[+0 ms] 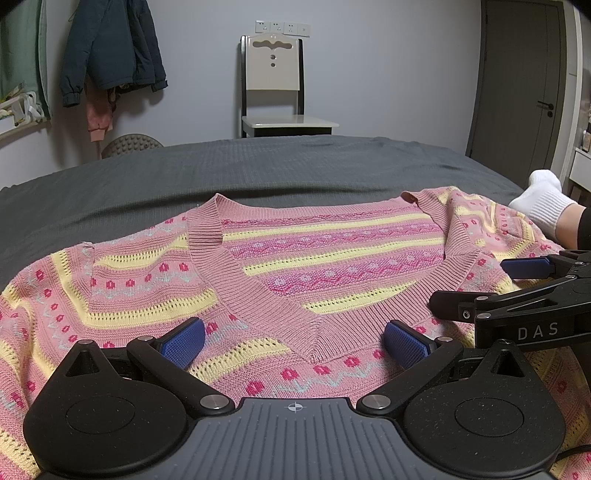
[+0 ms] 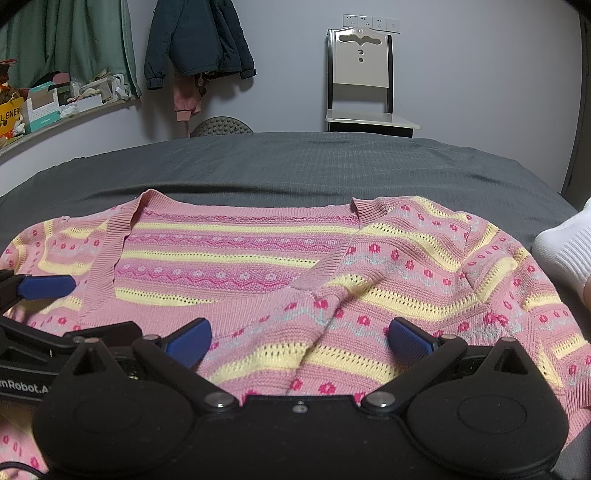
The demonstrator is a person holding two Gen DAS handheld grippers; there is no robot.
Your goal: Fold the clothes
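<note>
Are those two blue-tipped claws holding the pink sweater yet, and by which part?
Nothing is held. The left gripper and the right gripper both stand open above the sweater near its V-neck.

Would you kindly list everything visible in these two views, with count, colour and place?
sweater: one, pink with yellow stripes and red flowers, spread on the bed, V-neck open.
bed cover: one, dark grey, under the sweater.
chair: one, cream and black, against the far wall.
jacket: one, dark teal, hanging on the wall.
pink garment: one, below the jacket.
wall sockets: one row, white, above the chair.
door: one, grey, far right.
boxes: several, mixed colours, left shelf.
sock: one, white, on a foot, right.
left gripper: open.
right gripper: open.
</note>
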